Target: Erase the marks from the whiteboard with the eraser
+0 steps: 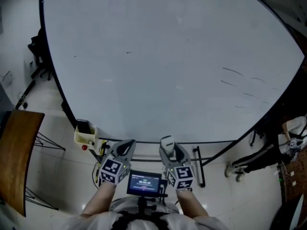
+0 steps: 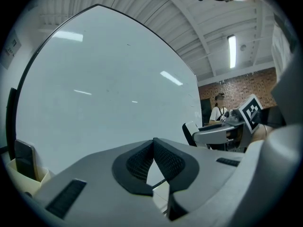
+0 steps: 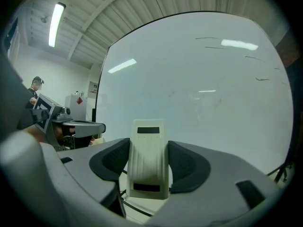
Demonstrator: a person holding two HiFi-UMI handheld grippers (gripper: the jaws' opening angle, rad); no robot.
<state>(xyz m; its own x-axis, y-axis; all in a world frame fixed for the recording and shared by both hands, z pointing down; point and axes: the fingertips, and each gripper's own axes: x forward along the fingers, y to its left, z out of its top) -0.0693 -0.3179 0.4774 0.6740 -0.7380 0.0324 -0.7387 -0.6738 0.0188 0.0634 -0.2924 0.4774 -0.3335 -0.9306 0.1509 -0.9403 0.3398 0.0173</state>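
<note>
Jaws of right gripper clamp cream ribbed plastic eraser upright, low in front of large white whiteboard. Left gripper has its jaws pressed together, nothing between. Faint dark stroke marks sit on the board's right side, well apart from eraser. Small cream tray hangs at the board's lower left edge.

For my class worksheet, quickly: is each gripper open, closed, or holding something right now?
Left gripper: closed, fingers together, holding nothing.
Right gripper: closed on the eraser.
</note>
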